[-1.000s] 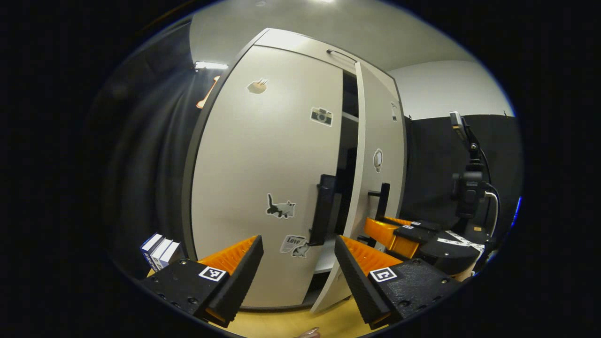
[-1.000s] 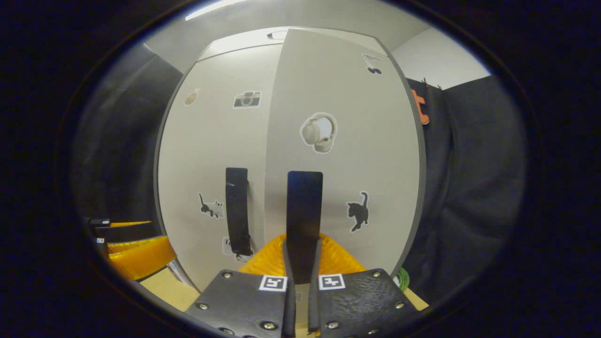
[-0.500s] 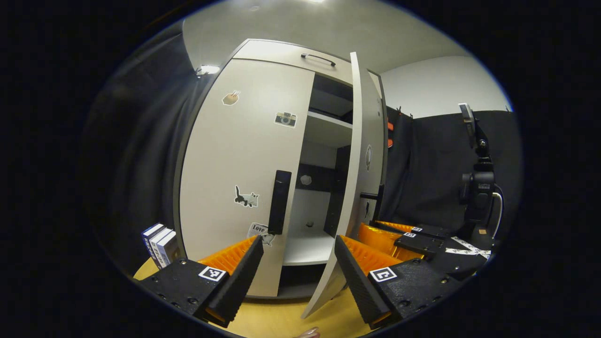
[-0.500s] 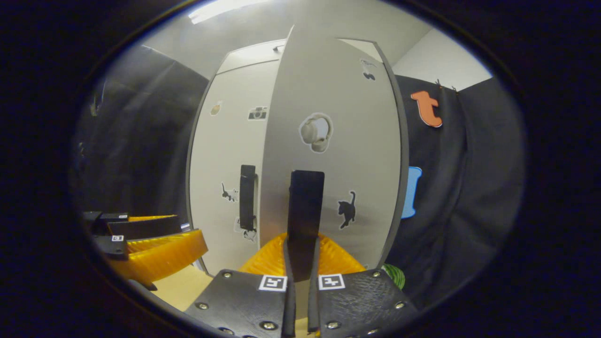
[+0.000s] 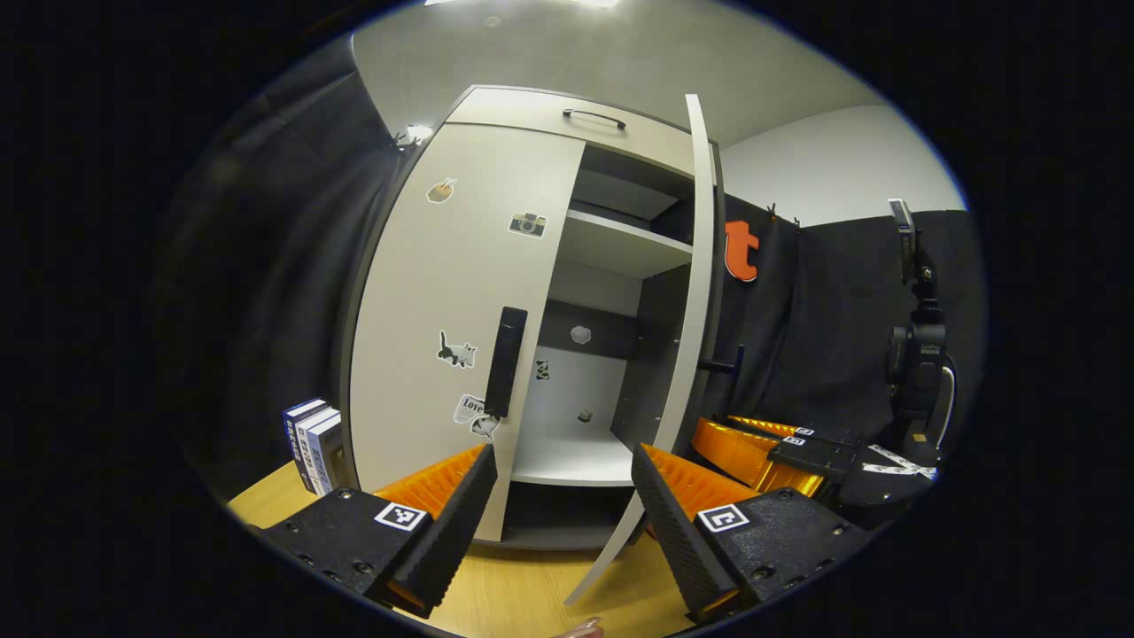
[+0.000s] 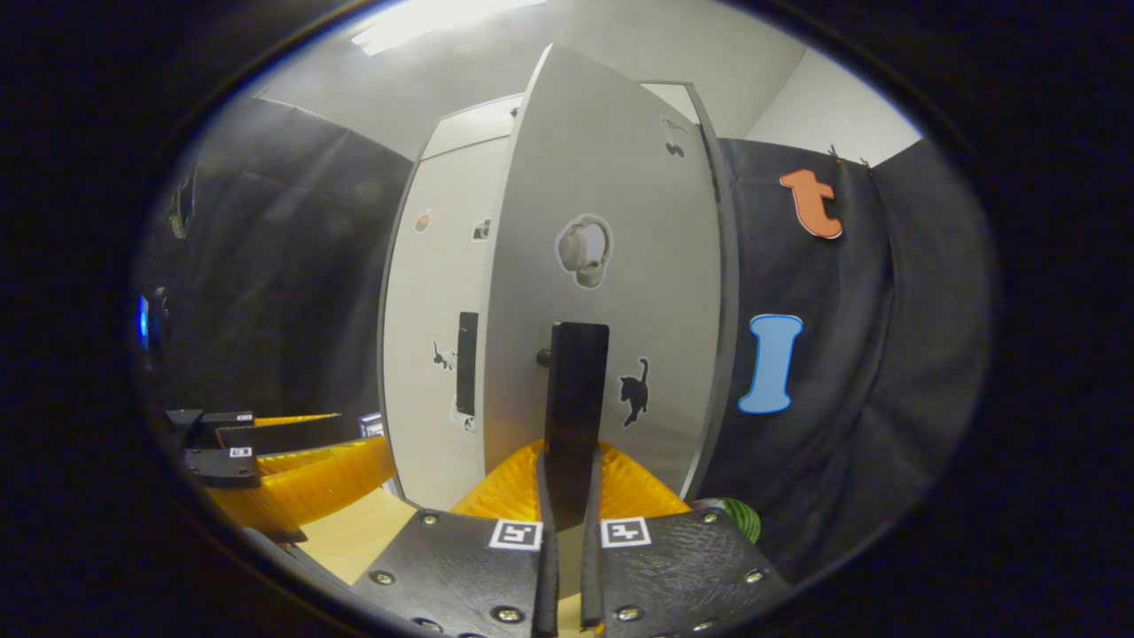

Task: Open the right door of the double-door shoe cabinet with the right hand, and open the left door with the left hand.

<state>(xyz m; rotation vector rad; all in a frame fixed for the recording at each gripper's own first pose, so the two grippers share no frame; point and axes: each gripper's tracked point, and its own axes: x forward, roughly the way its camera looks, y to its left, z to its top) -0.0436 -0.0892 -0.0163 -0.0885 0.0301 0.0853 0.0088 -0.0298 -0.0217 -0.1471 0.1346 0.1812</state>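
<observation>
The shoe cabinet's left door point(image 5: 443, 310) is closed, and its dark vertical handle point(image 5: 505, 363) stands ahead of my left gripper point(image 5: 563, 461), which is open and apart from it. The right door point(image 5: 695, 292) stands swung out, edge-on in the left gripper view, baring the shelves point(image 5: 620, 252). In the right gripper view my right gripper point(image 6: 567, 470) is shut on the right door's handle point(image 6: 578, 390), with the door's face point(image 6: 620, 230) straight ahead. The left door point(image 6: 438, 292) and its handle point(image 6: 467, 361) lie farther back. The left gripper point(image 6: 292, 461) shows low at the left.
A few books point(image 5: 314, 439) stand on the wooden floor point(image 5: 523, 594) left of the cabinet. A camera on a stand point(image 5: 921, 354) rises at the right. A green object point(image 6: 740, 518) lies low beside the open door. Black cloth hangs around the cabinet.
The right door has swung much farther open with my right gripper on its handle. The cabinet's inside now shows widely. My left gripper stays open, a bit farther from the left door.
</observation>
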